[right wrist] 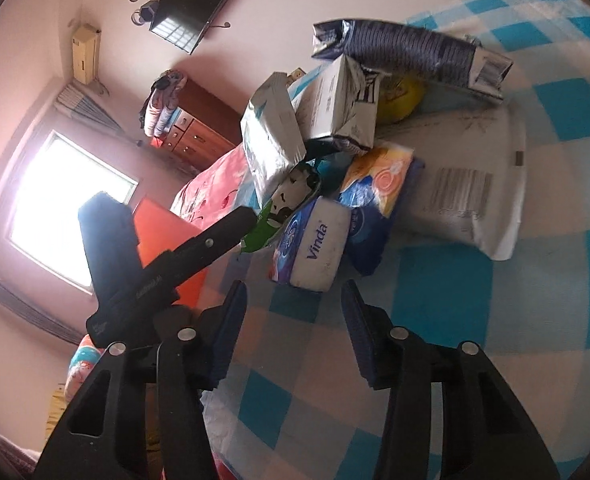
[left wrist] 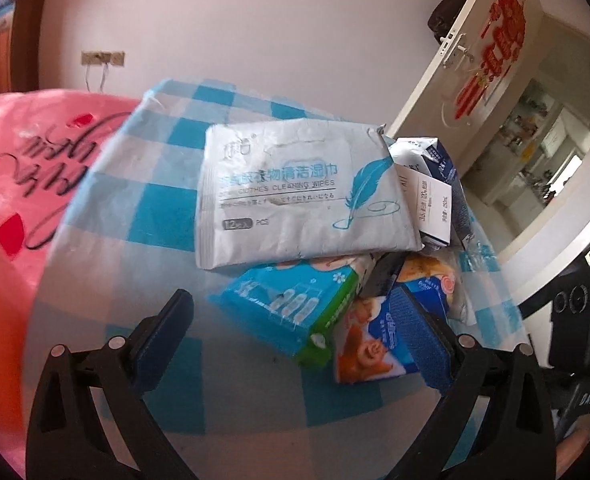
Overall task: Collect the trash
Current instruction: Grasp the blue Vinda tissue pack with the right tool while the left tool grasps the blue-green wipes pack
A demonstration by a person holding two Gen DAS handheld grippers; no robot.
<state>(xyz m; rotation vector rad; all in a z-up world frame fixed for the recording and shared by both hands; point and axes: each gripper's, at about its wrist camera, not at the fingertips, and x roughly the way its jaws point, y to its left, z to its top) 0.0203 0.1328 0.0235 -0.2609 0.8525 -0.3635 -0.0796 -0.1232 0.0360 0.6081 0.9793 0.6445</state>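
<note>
Crinkly plastic film wraps the Vinda tissue pack [right wrist: 315,240], lying at twelve o'clock of the right gripper [right wrist: 291,304], whose jaws stand parted and empty. Light, soft, slippery handling is judged; gripping across its short ends is advised.

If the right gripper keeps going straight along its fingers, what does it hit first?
Most likely the white Vinda tissue pack, lying just beyond the right gripper, whose open jaws hold nothing. Bare checked tablecloth lies between them; depth is uncertain, so it may touch the cloth first.
</note>
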